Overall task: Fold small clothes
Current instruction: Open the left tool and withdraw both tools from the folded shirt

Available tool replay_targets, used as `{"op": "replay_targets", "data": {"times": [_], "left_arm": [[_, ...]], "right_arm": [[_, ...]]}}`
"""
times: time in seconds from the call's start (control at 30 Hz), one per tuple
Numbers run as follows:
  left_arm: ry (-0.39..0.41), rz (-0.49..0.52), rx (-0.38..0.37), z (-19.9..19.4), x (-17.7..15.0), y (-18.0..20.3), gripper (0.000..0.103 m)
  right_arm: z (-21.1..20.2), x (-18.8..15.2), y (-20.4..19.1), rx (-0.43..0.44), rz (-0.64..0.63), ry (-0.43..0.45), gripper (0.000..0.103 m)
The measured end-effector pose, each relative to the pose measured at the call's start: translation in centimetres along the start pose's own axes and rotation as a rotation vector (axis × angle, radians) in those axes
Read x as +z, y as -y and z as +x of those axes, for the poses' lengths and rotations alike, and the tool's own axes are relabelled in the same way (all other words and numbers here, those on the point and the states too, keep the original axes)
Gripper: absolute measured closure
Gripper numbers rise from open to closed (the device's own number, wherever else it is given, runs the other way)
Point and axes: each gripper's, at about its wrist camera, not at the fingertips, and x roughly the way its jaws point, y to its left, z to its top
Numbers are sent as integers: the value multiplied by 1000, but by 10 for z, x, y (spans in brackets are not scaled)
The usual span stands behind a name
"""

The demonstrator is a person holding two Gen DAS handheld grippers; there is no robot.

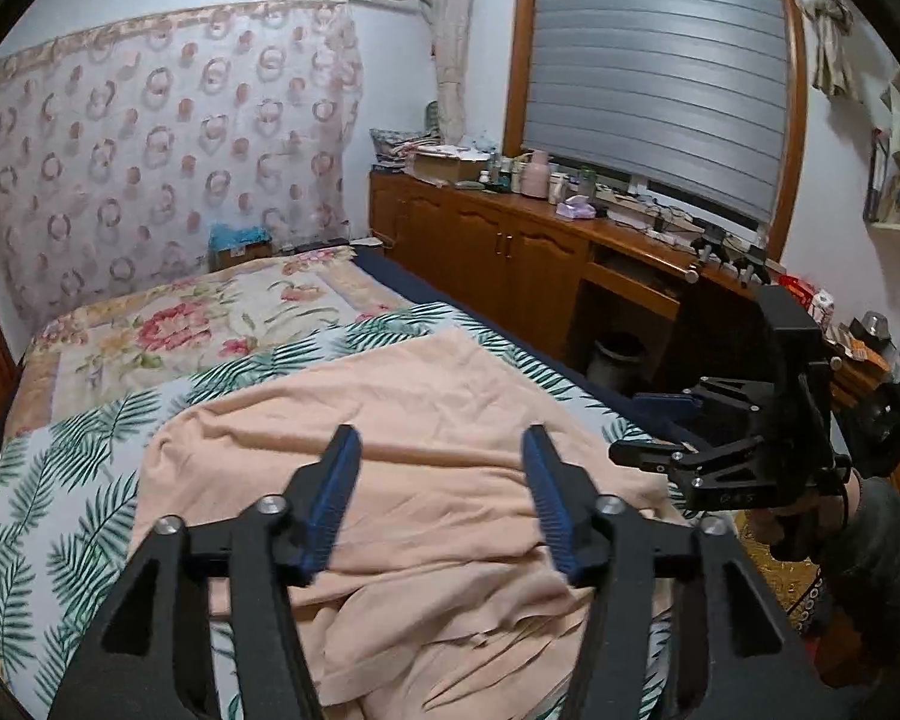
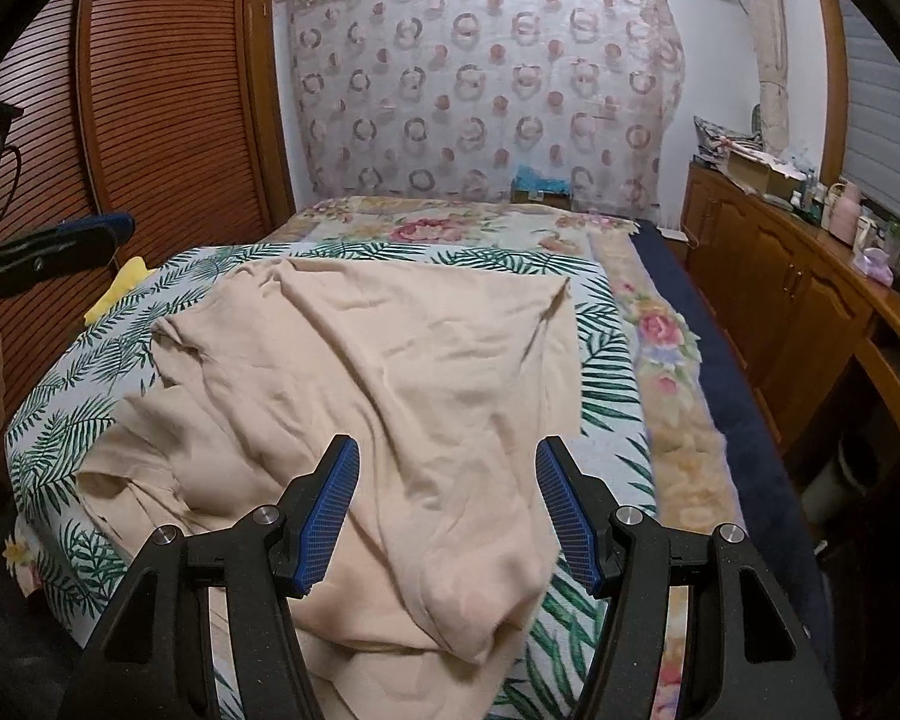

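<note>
A peach-coloured garment (image 1: 426,396) lies crumpled and partly spread on the bed; in the right wrist view the garment (image 2: 390,354) bunches into folds at its near end. My left gripper (image 1: 441,444) hovers over its near part, open, with nothing between the blue pads. My right gripper (image 2: 447,450) is also open above the cloth's near edge and holds nothing. From the left wrist view the right gripper (image 1: 648,429) shows at the bed's right side, jaws apart. One finger of the left gripper (image 2: 84,237) shows at the left edge of the right wrist view.
The bed carries a palm-leaf sheet (image 2: 606,372) and a floral blanket (image 1: 168,330) farther back. A yellow item (image 2: 123,285) lies at the bed's left edge. Wooden cabinets (image 1: 510,252) with clutter line the right side, and a louvred wardrobe (image 2: 162,90) stands left.
</note>
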Motion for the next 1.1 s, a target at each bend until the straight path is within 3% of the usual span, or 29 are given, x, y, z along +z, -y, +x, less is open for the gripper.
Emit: {"op": "replay_targets", "data": {"times": [0.1,0.27,0.57,0.93,1.1], "left_arm": [[5,-18,36,-8,-9,-11,24],[5,-53,128,-20,-30,-35,24],[-20,-150,226,-35,-69,-79,24],[-31,-211,279,-42,-91,-107,24],[-33,-211,278,-42,-92,-107,24]], "right_arm": [[8,4,-6,14,-18,-5,40],[27,12,-21,56,-51,-24,40],[62,17,-50,145,-108,-85,40],[84,17,-42,185,-106,-167,40],[92,19,-43,198,-126,-185,52]]}}
